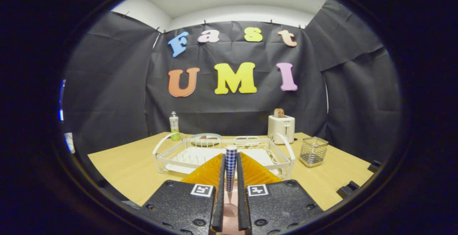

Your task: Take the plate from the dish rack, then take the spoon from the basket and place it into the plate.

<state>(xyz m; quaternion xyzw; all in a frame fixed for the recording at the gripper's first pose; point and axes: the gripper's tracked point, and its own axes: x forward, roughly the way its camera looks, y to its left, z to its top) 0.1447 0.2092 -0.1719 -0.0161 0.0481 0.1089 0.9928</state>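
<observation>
Over wooden table (125,170), gripper (230,167) jaws clamp spoon (230,163).

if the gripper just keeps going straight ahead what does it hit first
Probably the white dish rack, just ahead of the gripper, whose fingers are shut on the checked-handled spoon. Depth is hard to judge.
</observation>
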